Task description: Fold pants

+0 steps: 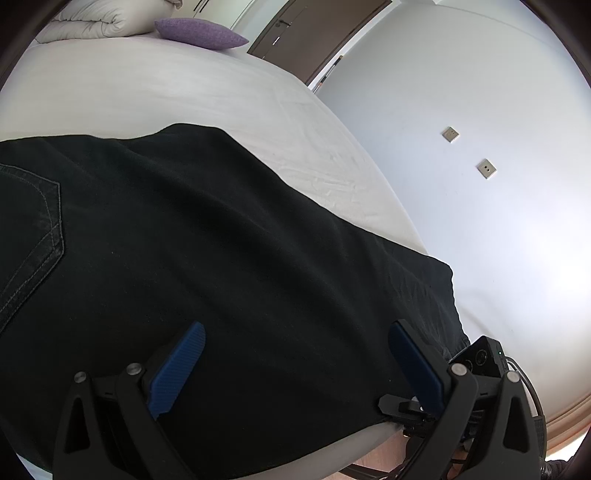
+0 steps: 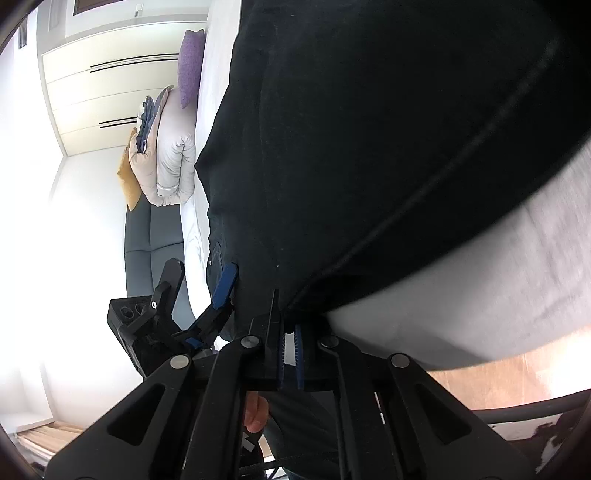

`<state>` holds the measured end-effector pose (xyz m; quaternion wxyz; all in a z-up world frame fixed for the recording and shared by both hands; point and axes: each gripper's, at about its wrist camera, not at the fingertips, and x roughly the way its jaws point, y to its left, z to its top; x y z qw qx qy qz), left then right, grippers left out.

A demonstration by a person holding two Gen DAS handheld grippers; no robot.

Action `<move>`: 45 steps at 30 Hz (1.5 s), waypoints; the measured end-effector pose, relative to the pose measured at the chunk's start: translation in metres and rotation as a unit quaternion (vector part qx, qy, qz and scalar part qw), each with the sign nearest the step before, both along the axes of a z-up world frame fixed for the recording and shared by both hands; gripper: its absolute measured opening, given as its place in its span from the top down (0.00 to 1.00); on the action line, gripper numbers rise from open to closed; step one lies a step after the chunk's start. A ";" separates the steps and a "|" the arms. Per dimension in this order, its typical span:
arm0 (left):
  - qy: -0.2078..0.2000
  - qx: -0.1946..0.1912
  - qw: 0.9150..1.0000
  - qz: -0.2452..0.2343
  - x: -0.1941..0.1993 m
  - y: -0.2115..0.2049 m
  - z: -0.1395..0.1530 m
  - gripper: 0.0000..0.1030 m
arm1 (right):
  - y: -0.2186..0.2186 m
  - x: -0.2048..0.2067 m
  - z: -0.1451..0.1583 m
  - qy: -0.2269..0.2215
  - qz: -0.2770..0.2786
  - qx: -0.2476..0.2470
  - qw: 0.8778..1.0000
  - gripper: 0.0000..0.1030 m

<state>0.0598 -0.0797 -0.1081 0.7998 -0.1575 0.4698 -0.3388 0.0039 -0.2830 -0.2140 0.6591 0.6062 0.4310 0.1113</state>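
Black pants (image 1: 221, 240) lie spread over a white bed (image 1: 166, 85), a stitched back pocket (image 1: 33, 229) at the left. My left gripper (image 1: 297, 328) hovers just over the cloth near the bed's front edge, its blue pads wide apart with nothing pinched. Its right finger partly hides my right gripper (image 1: 410, 408), which nips the pants' near edge. In the rolled right wrist view the right gripper (image 2: 288, 321) is shut on the hem of the pants (image 2: 369, 147), and the left gripper (image 2: 199, 280) stands open beside it.
A purple pillow (image 1: 199, 33) and a folded duvet (image 1: 92, 22) sit at the bed's far end. A white wall with two sockets (image 1: 450, 133) runs along the right, a brown door (image 1: 314, 33) beyond. Below the mattress edge (image 2: 480, 277) is wooden floor (image 2: 498, 376).
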 end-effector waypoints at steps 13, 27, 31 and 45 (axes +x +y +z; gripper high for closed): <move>-0.016 0.000 1.000 -0.005 0.000 -0.014 0.011 0.02 | -0.058 -0.055 0.052 -0.045 -0.056 -0.033 0.997 0.82; -0.021 0.029 0.995 -0.092 0.007 -0.096 0.005 0.02 | -0.168 -0.141 0.035 -0.023 -0.288 -0.016 0.957 0.09; -0.007 0.025 0.996 -0.086 0.008 -0.091 -0.005 0.02 | -0.171 -0.142 0.028 -0.041 -0.299 -0.003 0.953 0.12; -0.002 0.044 0.995 -0.091 0.005 -0.090 -0.010 0.02 | -0.187 -0.130 0.030 -0.091 -0.312 -0.025 0.945 0.35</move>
